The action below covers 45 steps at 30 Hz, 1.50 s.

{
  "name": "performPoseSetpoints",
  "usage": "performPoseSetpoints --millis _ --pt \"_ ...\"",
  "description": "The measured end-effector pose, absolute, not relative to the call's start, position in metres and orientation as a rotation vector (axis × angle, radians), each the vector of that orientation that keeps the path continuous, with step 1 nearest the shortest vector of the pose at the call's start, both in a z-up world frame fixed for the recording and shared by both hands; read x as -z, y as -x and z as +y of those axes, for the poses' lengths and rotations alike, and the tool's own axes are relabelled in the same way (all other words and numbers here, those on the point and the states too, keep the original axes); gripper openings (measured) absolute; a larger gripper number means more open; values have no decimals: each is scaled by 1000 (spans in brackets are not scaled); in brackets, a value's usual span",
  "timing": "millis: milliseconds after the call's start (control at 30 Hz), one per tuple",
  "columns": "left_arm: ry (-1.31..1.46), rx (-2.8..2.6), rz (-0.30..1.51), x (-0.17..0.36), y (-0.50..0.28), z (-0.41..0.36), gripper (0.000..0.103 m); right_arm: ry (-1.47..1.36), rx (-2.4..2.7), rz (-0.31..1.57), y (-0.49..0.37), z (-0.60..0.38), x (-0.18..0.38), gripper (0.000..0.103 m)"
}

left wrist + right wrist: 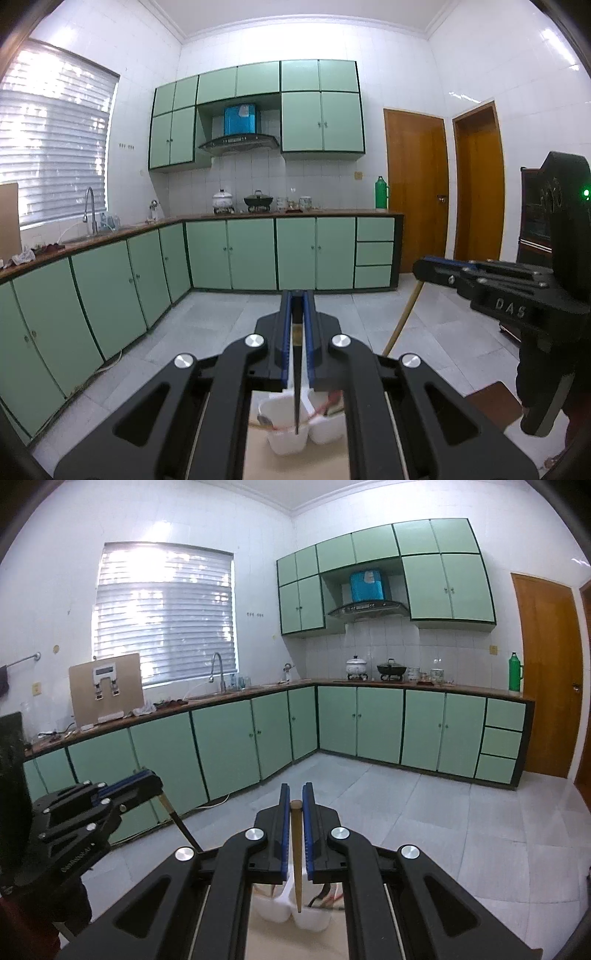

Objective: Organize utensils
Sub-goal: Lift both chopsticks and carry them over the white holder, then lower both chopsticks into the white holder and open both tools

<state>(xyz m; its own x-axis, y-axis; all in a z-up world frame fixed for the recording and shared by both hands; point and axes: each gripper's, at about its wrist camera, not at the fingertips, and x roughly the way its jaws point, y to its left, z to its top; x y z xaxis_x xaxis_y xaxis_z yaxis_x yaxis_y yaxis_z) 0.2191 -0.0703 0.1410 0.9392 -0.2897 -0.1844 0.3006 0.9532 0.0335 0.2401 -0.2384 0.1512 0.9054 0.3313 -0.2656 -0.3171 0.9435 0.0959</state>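
Left wrist view: left gripper (296,321) pinching dark pointed chopstick (296,402) above white plastic twin-cup holder (284,441); right gripper (296,814) pinching tan wooden chopstick (296,856).

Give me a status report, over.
Left gripper shut on dark chopstick. Right gripper shut on wooden chopstick. Both above white holder. Nothing blocking.

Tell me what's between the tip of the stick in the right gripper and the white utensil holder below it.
Nothing. In the right wrist view the wooden chopstick, clamped by the right gripper, hangs tip-down over the white holder, with only air between.
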Motion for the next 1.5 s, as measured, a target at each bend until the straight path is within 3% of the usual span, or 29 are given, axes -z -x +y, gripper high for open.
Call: performPoseSetpoints --millis 567,1033,1500 --pt "1 265 310 -69 -310 -65 6 -57 -293 374 -303 -227 -85 6" --pt "-49 304 59 -136 -256 -79 6 -24 -298 345 -296 -222 -95 6" --pt "7 282 222 -64 -311 -75 6 -37 -301 390 -301 -221 -75 6"
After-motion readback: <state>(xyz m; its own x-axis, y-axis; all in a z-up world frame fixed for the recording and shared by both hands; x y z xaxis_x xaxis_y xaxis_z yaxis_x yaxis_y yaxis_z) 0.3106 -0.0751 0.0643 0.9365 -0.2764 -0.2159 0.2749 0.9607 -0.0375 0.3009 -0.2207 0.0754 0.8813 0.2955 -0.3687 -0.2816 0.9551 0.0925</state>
